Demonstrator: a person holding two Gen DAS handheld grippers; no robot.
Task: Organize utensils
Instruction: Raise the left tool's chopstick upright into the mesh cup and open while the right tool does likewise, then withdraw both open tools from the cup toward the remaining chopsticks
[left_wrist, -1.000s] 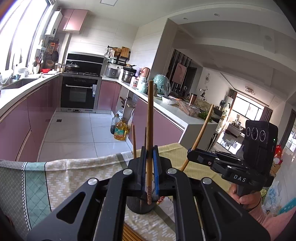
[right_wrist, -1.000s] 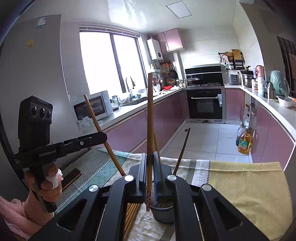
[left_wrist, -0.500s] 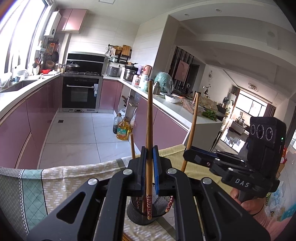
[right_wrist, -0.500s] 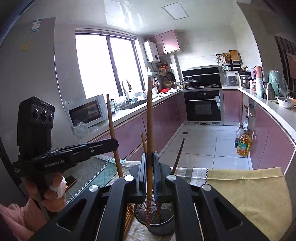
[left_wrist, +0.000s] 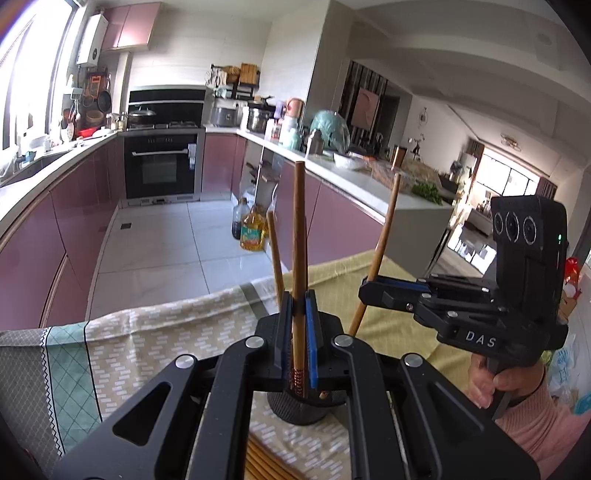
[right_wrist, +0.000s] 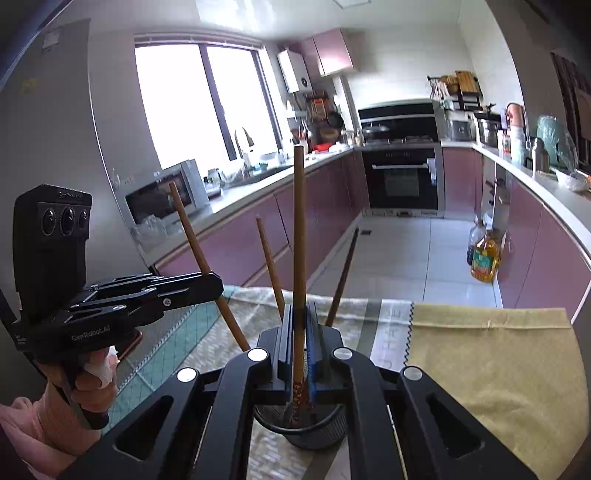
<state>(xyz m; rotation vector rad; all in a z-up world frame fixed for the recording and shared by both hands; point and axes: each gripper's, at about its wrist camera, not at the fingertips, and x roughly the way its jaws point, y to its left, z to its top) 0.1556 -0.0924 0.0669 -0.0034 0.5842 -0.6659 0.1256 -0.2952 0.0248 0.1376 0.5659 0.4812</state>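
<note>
Your left gripper (left_wrist: 298, 328) pinches one chopstick (left_wrist: 298, 236) upright | your right gripper (right_wrist: 298, 332) pinches another chopstick (right_wrist: 298, 236) | both tips sit inside the black mesh holder (right_wrist: 299, 424) on the tablecloth (right_wrist: 491, 369), near its front edge.

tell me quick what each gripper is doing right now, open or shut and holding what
Left gripper: shut on a chopstick, its lower end at the black mesh holder.
Right gripper: shut on another chopstick, over the same holder.

Brown chopsticks (left_wrist: 298, 236), black mesh holder (right_wrist: 301, 424), mustard-yellow cloth (right_wrist: 495, 354), teal diamond-patterned cloth (left_wrist: 62, 376).
</note>
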